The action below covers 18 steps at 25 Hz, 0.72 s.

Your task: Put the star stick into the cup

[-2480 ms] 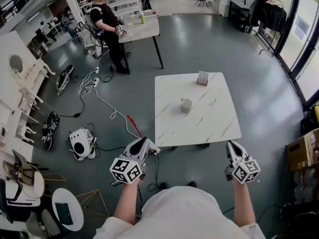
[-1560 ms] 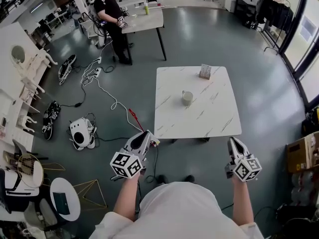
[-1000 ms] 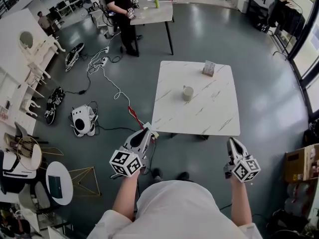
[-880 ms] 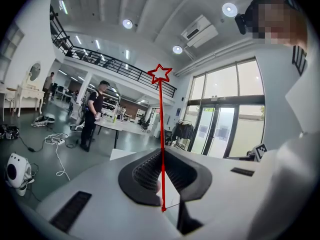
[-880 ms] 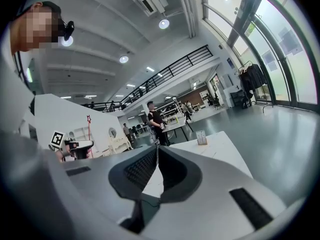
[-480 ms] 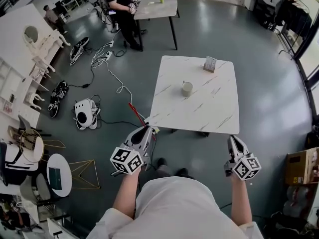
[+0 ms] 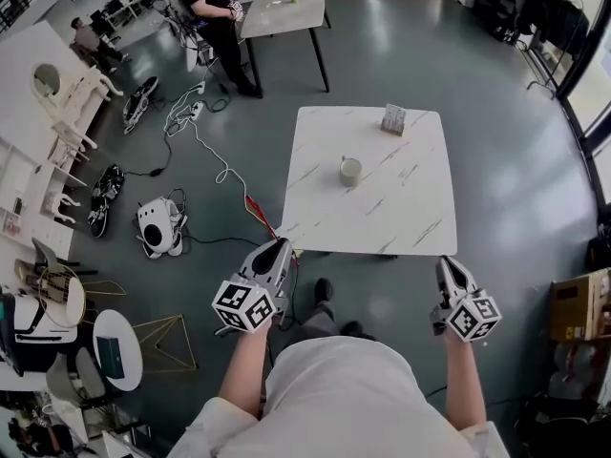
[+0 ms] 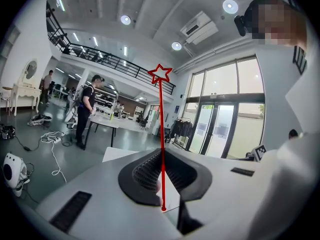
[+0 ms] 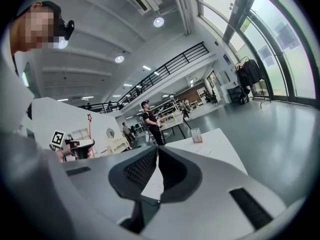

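Observation:
My left gripper (image 7: pixel 277 252) is shut on a thin red star stick (image 7: pixel 260 219), which points up and away toward the floor left of the table. In the left gripper view the star stick (image 8: pixel 161 139) runs straight up between the jaws to its red outline star. A pale cup (image 7: pixel 350 170) stands upright near the middle of the white marble table (image 7: pixel 401 222), well ahead of both grippers. My right gripper (image 7: pixel 446 270) is shut and holds nothing, just short of the table's near right corner. In the right gripper view the table (image 9: pixel 220 144) lies ahead of the right gripper (image 9: pixel 156 151).
A small card holder (image 7: pixel 392 119) stands at the table's far edge. White cables (image 7: pixel 205 156) and a round white device (image 7: pixel 156 226) lie on the floor to the left. A person (image 7: pixel 212 17) stands at a far table (image 7: pixel 277 12). A cardboard box (image 7: pixel 573 309) sits at right.
The table and cup have shifted slightly in the head view as I walk toward them. Both grippers keep their pose, the left still holding the stick.

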Each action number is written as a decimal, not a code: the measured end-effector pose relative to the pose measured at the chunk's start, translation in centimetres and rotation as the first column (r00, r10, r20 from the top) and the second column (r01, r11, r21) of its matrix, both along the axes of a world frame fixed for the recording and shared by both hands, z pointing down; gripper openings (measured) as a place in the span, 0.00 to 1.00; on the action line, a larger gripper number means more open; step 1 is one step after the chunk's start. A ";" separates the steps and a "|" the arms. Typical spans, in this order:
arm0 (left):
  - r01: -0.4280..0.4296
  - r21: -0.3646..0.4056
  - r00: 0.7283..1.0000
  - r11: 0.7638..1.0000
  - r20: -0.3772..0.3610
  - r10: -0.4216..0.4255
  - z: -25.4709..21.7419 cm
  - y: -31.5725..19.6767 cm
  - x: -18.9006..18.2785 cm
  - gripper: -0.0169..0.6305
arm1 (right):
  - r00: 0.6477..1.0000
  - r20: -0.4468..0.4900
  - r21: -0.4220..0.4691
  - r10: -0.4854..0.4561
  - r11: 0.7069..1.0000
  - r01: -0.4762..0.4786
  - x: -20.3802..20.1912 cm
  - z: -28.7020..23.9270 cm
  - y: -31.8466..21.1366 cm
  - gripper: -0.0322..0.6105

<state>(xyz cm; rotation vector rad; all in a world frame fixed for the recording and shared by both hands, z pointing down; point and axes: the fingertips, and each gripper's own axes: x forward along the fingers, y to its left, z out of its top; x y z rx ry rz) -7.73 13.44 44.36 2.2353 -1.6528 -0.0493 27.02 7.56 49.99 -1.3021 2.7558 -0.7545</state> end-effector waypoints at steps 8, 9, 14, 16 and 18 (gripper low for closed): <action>-0.054 -0.005 0.998 0.999 -0.011 0.054 1.0 -5.8 -1.5 0.07 | 0.999 -0.021 -0.018 0.044 0.999 -0.045 -1.4 0.9 -3.3 0.10; -0.063 -0.004 0.998 0.998 -0.010 0.063 1.0 -6.6 -1.8 0.06 | 0.998 -0.024 -0.019 0.053 0.998 -0.053 -1.7 0.7 -3.9 0.10; -0.098 -0.015 0.995 0.995 -0.023 0.097 1.4 -10.0 -3.1 0.06 | 0.996 -0.046 -0.045 0.078 0.996 -0.080 -3.1 1.4 -6.1 0.10; -0.110 -0.019 0.994 0.994 -0.027 0.110 1.7 -11.3 -3.9 0.06 | 0.995 -0.051 -0.051 0.084 0.995 -0.086 -4.2 1.7 -6.9 0.10; -0.125 -0.027 0.992 0.992 -0.031 0.124 2.2 -12.6 -4.6 0.07 | 0.995 -0.053 -0.055 0.088 0.994 -0.091 -5.3 2.0 -7.7 0.10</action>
